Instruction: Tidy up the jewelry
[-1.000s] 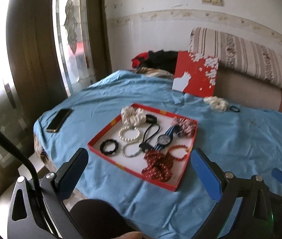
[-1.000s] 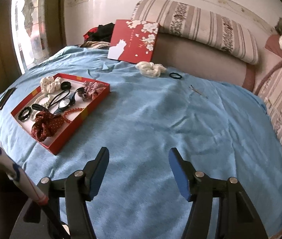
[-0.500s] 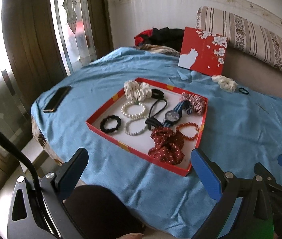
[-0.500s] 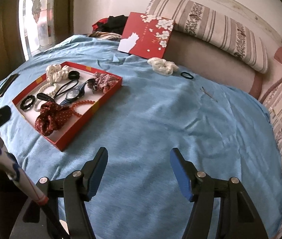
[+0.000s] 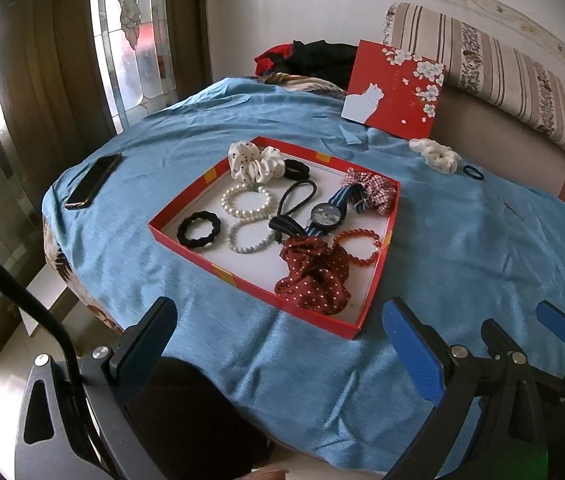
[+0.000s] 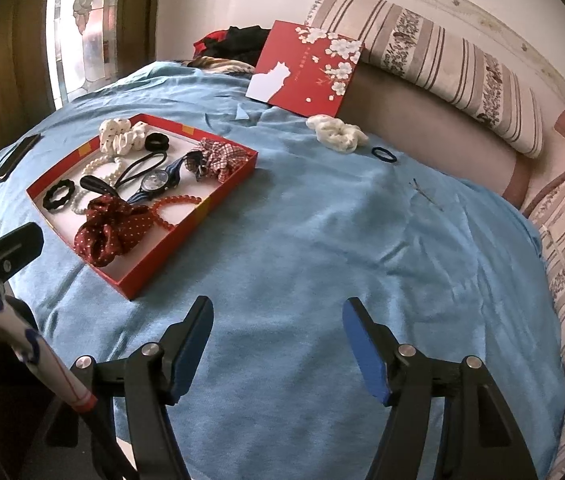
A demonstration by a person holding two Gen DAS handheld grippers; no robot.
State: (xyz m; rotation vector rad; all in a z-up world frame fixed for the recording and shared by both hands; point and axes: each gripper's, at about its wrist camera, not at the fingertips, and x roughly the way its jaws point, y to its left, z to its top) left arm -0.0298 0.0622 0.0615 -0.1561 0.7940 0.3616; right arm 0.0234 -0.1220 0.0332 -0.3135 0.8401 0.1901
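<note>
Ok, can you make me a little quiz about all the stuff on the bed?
1. True or false: the watch lies inside the red tray.
2. Which lies outside the tray, on the blue blanket? A) the orange bead bracelet B) the white scrunchie by the red lid C) the dotted red scrunchie
3. Fill in: the left gripper and the right gripper both have their jaws ____.

Key: 1 true; 2 B; 3 open, holding nothing.
</note>
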